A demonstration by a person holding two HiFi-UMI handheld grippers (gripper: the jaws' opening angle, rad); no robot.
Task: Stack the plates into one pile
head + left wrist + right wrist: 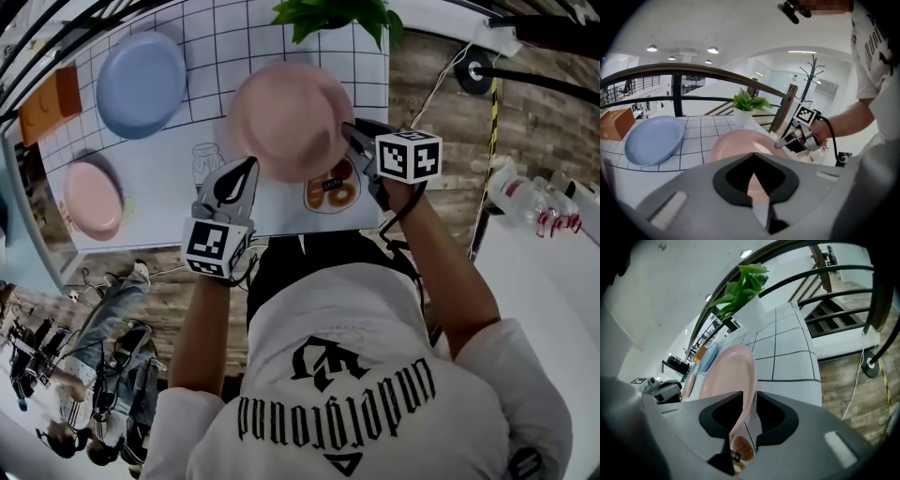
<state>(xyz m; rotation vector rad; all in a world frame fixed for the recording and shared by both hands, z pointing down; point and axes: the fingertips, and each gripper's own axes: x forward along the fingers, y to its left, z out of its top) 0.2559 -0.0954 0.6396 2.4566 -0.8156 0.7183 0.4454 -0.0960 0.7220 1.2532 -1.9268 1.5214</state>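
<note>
Left tongs (249, 169) clenched on rim of big pink plate (291, 120) | right tongs (350, 133) slack around its opposite rim | blue plate (141, 84), small pink plate (92, 199) apart on counter (159, 187) | nothing stacked yet

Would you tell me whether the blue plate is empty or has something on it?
Empty: the blue plate shows a bare surface, nothing stacked on it.

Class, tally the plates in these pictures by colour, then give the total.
Pink plates: 2
Blue plates: 1
Total: 3
</note>
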